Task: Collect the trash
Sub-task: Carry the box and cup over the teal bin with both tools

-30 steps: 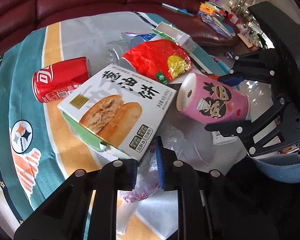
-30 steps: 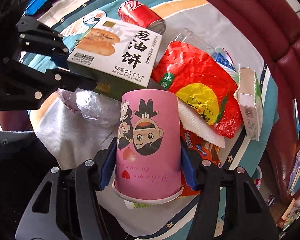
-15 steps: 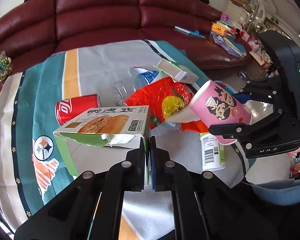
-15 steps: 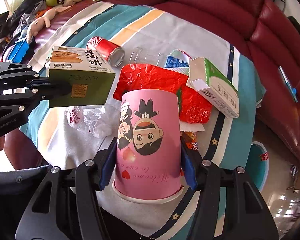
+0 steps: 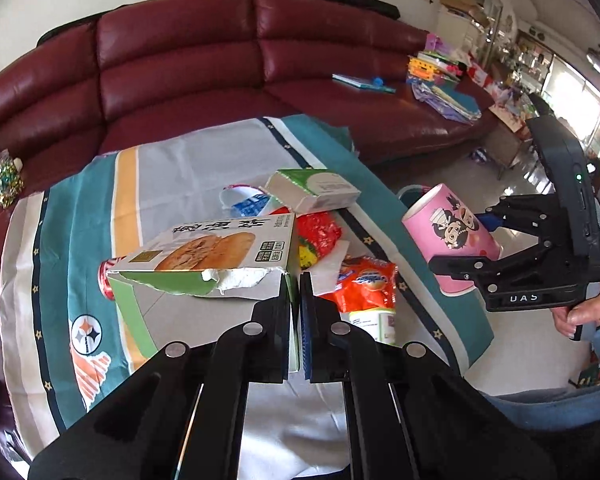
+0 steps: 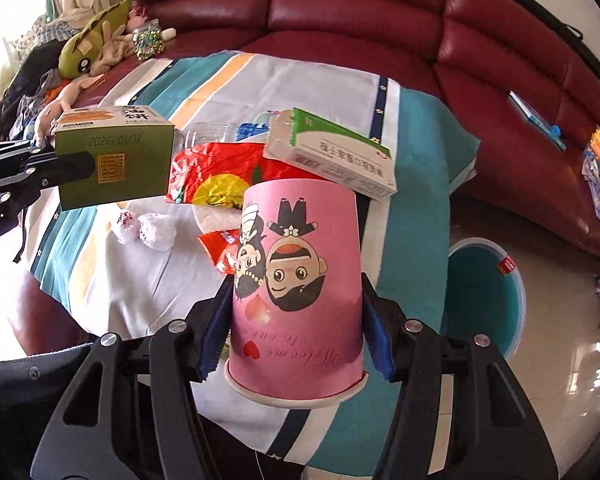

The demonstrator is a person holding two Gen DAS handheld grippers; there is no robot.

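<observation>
We see left gripper point(image 5: 295, 292) clenched on torn pastry box point(image 5: 208, 256) flap; right gripper point(image 6: 296, 328) grasping pink cup point(image 6: 296, 292), teal bin point(image 6: 484, 300) just right.

a lived-in home living room. curved dark-red leather sofa point(image 5: 204, 64) wrapping around behind a low table point(image 6: 324, 92) draped in a teal, grey and orange striped cloth. on the sofa's seats to the left of the table, a green plush toy point(image 6: 88, 46), a jar of glittery bits point(image 6: 148, 42) and heaped clothes point(image 6: 28, 80); to the right, piles of books and papers point(image 5: 444, 92). glossy tiled floor point(image 6: 560, 320) beside the table, with a teal bin point(image 6: 484, 300) standing on it.
</observation>
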